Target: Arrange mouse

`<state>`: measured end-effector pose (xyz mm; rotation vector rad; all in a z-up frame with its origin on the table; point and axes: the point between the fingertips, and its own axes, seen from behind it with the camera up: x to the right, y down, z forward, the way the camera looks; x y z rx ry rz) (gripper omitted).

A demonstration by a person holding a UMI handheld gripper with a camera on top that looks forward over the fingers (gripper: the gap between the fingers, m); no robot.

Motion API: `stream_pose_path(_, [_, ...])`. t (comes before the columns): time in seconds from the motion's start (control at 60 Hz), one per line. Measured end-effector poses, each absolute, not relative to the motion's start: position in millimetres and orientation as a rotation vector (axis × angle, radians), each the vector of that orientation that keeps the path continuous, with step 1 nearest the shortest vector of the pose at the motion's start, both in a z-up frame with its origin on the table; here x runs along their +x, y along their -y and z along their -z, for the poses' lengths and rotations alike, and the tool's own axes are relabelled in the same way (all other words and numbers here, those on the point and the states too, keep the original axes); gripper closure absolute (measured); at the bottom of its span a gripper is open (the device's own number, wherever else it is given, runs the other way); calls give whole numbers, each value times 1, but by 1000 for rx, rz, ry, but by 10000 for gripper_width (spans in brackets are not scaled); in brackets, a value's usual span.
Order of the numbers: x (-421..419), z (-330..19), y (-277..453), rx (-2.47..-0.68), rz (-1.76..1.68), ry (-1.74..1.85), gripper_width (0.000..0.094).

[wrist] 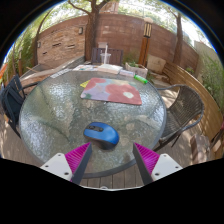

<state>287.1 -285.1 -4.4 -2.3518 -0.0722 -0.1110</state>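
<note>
On a round glass-topped table (60, 115) set on a wooden deck, gripper view: a blue mouse (101, 133) rests near the table's near edge, just ahead of the gripper (113, 156) and slightly toward its left finger, while a mouse mat (111, 91) with a red and pale printed face lies flat further across the glass, well apart from the mouse. The mat's position toward the middle of the table suggests it is the intended resting place, so the mouse at the rim reads as not yet arranged; it sits on its own base, free of any grip. The two fingers stand apart, their magenta pads (78, 157) facing inward with open space between them and nothing held, a spread that appears wide enough to take the mouse across its body. The gripper is held low and roughly level, pointing forward over the table's near edge, its fingertips short of the mouse and not touching it (whether they are above the glass or just off its rim cannot be told). Beyond the table, dark chairs (12, 98) stand around it, small items (132, 70) lie at its far side, and a brick wall (120, 35) with a tree (95, 20) closes the background. The task is judged to be at its approach stage, with the grasp still to come
</note>
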Motion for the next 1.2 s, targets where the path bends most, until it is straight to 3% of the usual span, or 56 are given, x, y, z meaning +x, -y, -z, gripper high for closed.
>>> stream_pose_path(0.283, [287,6,209,-2316,15,155,101])
stream_pose_path(0.367, [284,12,196,-2334,-13,160,222])
stream_pose_path(0.433, [276,17,192,-2342,-55,161,426])
stream_pose_path(0.667, [278,16,194,-2361,40,164,564])
stream_pose_path(0.75, [281,10,199,-2371,78,148,575])
stream_pose_path(0.883, [277,-30,211,-2339,98,69,573])
stream_pose_path(0.983, [269,-85,201,-2284,78,37,574])
stream_pose_path(1.1, [261,-149,151,-2176,40,36,574])
stream_pose_path(1.2, [260,-174,90,-2119,11,33,574])
